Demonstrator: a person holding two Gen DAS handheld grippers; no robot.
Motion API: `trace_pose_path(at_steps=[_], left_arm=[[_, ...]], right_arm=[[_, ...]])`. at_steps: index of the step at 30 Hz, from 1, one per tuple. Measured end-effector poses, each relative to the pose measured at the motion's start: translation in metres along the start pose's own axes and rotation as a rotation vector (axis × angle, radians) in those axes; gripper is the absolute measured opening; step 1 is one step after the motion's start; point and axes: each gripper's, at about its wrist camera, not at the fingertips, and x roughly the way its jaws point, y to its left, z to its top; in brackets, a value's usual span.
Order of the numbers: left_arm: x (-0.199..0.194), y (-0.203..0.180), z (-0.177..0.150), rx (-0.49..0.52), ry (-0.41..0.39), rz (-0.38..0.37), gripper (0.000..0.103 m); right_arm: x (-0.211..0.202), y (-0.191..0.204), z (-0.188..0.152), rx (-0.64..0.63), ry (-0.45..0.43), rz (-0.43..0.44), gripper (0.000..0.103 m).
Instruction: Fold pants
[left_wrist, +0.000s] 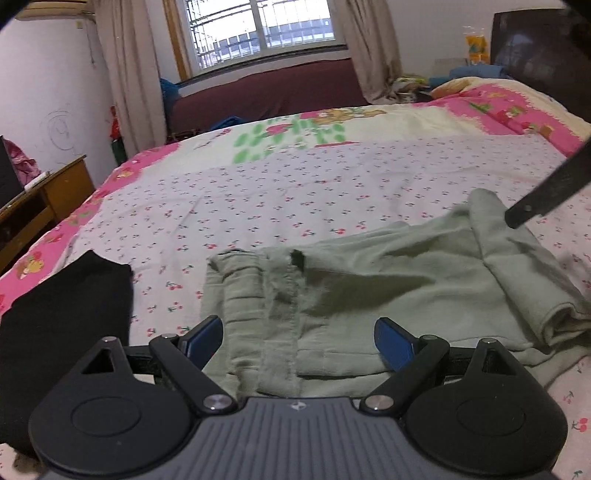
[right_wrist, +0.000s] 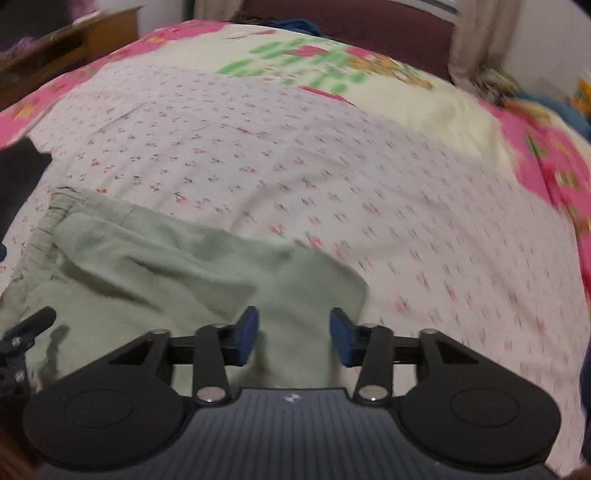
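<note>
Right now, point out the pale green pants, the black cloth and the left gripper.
Pale green cotton pants (left_wrist: 388, 280): left wrist view, on the flat middle of the fabric.
Black cloth (left_wrist: 66, 306): left wrist view, on its centre, left of the pants.
Left gripper (left_wrist: 298, 338): left wrist view, midway between its blue fingertips.

Soft matt green cloth, ribbed at the waistband: pants (left_wrist: 369, 288). Thin printed cotton, lightly creased: bedsheet (left_wrist: 258, 206). Matt black plastic with shiny metal rivets and blue rubbery pads: left gripper (left_wrist: 299, 339), right gripper (right_wrist: 293, 334). Varnished wood: side table (left_wrist: 55, 192).
</note>
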Motion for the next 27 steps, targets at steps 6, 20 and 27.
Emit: trace_pose_path(at_steps=[6,20,27], left_arm=[[-0.001,-0.004,0.001,0.019,0.007,0.032,0.102],[0.003,-0.011,0.002,0.075,0.018,0.031,0.102],[0.016,-0.01,0.0,0.111,0.059,0.007,0.102]], right_arm=[[0.03,0.05,0.001,-0.018,0.042,0.262,0.038],[-0.009,-0.04,-0.026,0.073,0.02,-0.159,0.04],[0.049,0.079,0.043,-0.101,0.005,0.353,0.048]])
